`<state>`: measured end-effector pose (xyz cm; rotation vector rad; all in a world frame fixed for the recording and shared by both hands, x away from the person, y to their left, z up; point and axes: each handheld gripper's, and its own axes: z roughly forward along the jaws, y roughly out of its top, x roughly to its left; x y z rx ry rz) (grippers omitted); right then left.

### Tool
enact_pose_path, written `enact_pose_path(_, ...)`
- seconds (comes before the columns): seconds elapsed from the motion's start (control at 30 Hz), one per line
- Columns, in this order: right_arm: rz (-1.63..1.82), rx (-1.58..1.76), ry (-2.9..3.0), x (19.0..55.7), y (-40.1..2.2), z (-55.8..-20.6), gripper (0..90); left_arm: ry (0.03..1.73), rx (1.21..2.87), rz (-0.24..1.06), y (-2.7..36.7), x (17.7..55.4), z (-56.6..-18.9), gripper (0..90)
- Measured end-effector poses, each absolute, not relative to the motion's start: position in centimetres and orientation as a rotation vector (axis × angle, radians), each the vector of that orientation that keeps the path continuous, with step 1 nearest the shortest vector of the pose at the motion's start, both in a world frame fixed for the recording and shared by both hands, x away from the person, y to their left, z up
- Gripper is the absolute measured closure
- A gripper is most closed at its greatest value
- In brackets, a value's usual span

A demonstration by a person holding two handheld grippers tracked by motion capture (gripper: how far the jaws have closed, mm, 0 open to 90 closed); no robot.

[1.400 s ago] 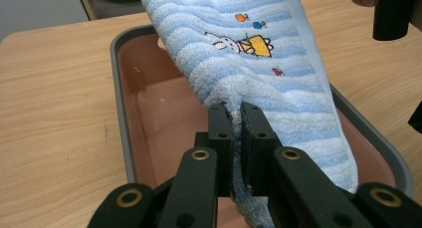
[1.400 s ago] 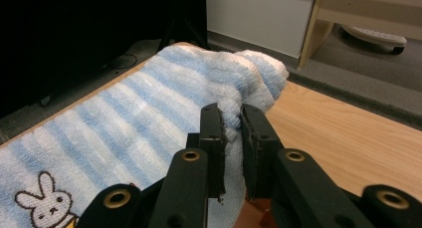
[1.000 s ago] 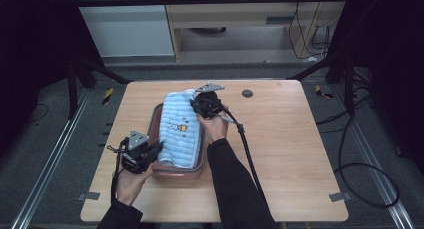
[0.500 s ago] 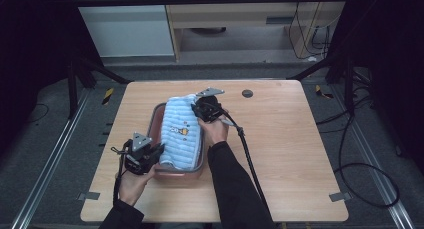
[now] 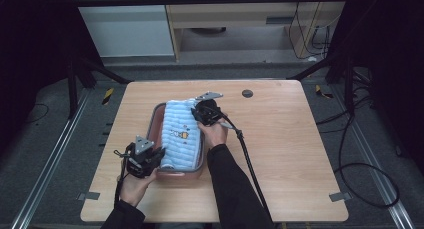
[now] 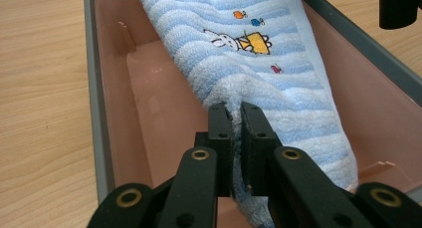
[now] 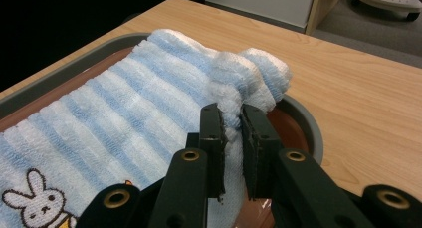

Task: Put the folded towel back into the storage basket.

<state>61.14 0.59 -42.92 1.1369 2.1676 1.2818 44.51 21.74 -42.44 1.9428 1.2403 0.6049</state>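
High view: a blue-and-white striped terry towel (image 5: 180, 134) lies lengthwise in a pink plastic tray with a grey rim (image 5: 156, 120) near the wooden table's (image 5: 300, 154) middle. The left gripper (image 5: 150, 160) pinches its near end, the right gripper (image 5: 200, 113) its far end. Bare tabletop lies open to the right.

left tongs (image 6: 236, 108): jaws pinched, low near edge | right tongs (image 7: 230, 111): jaws pinched, farther out

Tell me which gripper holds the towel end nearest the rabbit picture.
The left gripper, pinching the towel at the tray's near end; the rabbit sits close ahead of its fingers.
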Motion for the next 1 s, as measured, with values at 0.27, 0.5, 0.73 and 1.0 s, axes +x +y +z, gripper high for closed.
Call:
enact_pose_path(0.27,1.25,1.136,2.192,61.2,0.8,-43.7,80.5,1.252,1.954,0.602,21.8,44.5,-42.9,84.5)
enact_pose_path(0.5,1.221,1.135,2.221,61.3,1.1,-44.3,78.3,1.268,1.966,0.613,21.9,44.7,-43.2,83.9)
enact_pose_path(0.73,1.188,1.108,2.227,61.1,1.3,-44.5,68.9,1.289,1.934,0.648,22.2,44.9,-43.3,70.3)
enact_pose_path(1.0,1.262,1.077,2.15,60.3,0.2,-42.6,47.8,1.258,1.868,0.669,23.1,44.7,-42.3,52.9)
